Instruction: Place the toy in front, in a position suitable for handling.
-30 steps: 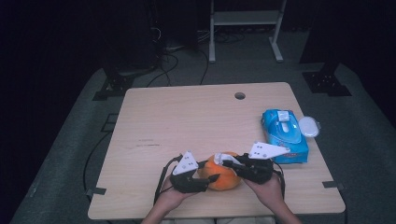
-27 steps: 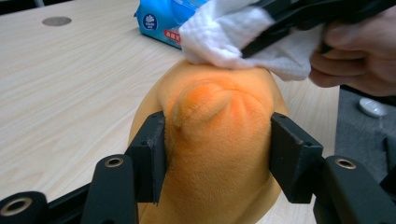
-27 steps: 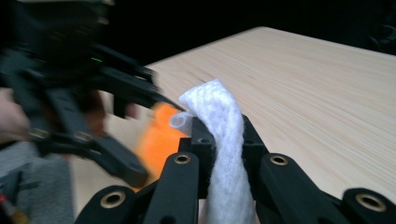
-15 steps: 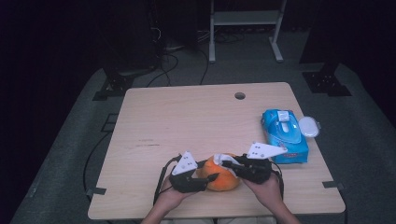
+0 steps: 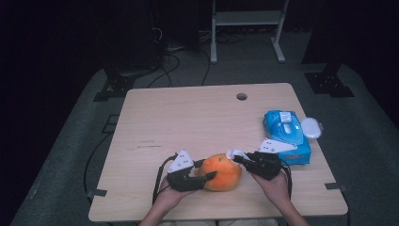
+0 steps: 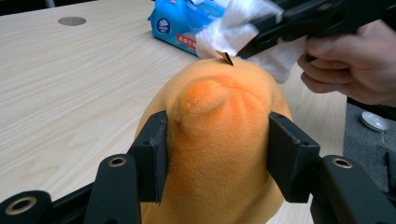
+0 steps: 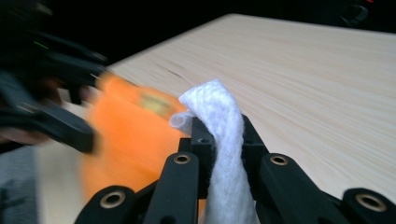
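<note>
A pale wooden bench (image 5: pixel 188 122) stood on grey floor in a dark room, with a blue wipes pack (image 5: pixel 287 134) by its right edge. Near the front edge, the orange plush toy (image 5: pixel 222 172) sat clamped in the left tongs (image 5: pixel 203 170). The right tongs (image 5: pixel 238 157), pinched on a white wipe (image 7: pixel 219 140), held it touching the toy's top.

Nothing here reads out as clear text. The blue wet-wipe pack (image 6: pixel 187 23) by the table's right edge carries a round white emblem on its blue face and a red band with white lettering low on its side in the left gripper view, but the characters are too small and angled to make out. From the high view the same pack (image 5: pixel 288 136) shows a white flip-lid and a white label patch, its print blurred beyond reading.
</note>
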